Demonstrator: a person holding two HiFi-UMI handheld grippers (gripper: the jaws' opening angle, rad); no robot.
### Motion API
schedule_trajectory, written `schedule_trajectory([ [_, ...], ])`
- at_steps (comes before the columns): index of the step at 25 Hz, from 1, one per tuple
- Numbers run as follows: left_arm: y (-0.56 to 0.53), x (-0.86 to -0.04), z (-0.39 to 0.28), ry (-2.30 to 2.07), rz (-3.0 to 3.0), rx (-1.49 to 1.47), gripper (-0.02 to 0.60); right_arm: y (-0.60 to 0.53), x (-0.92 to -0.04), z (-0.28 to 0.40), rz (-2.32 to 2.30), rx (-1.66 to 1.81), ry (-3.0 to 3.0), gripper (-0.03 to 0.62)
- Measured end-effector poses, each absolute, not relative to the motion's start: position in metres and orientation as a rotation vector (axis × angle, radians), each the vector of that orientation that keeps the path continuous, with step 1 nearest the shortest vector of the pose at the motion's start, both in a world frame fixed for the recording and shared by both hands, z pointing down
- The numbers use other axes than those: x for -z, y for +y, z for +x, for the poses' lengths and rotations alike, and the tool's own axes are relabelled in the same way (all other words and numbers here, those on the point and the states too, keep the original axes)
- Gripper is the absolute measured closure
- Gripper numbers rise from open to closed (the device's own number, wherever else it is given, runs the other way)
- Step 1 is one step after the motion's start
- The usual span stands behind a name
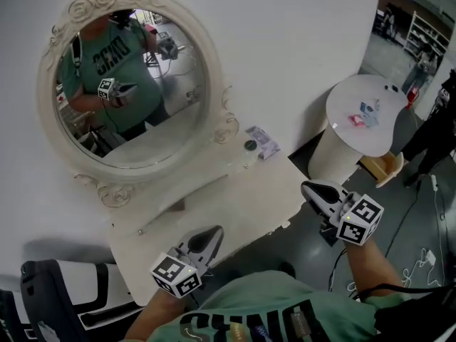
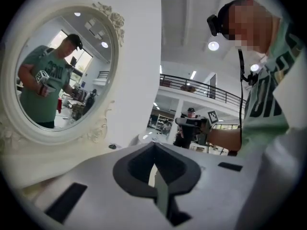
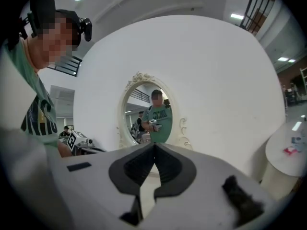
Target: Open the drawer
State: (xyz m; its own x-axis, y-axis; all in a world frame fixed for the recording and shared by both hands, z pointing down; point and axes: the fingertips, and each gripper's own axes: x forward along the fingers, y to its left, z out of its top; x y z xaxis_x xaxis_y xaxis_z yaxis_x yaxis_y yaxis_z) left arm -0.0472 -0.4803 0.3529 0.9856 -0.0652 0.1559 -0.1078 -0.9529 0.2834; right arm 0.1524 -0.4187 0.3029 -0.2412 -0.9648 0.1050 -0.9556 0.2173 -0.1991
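White dressing table [image 1: 235,199]; left gripper [image 1: 215,231] and right gripper [image 1: 307,187] closed, empty, near front edge: open jaws before reaching hidden drawer front.

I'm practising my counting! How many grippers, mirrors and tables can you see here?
Grippers: 2 (left gripper, right gripper)
Mirrors: 1 (mirror)
Tables: 2 (vanity, round table)
Total: 5
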Motion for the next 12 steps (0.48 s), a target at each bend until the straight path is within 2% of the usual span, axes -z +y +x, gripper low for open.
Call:
schedule_trajectory([
  [6,-0.453,-0.391,-0.022,0.18,2.729,-0.308,0.572,-0.37,-0.322,0.145,-2.123,0.426,2.249,0.583],
  [12,-0.396,-0.432,0.013,0.335,2.63,-0.416,0.572,-0.319,-0.338,0.168,-2.195,0.444,2.161,0.583],
])
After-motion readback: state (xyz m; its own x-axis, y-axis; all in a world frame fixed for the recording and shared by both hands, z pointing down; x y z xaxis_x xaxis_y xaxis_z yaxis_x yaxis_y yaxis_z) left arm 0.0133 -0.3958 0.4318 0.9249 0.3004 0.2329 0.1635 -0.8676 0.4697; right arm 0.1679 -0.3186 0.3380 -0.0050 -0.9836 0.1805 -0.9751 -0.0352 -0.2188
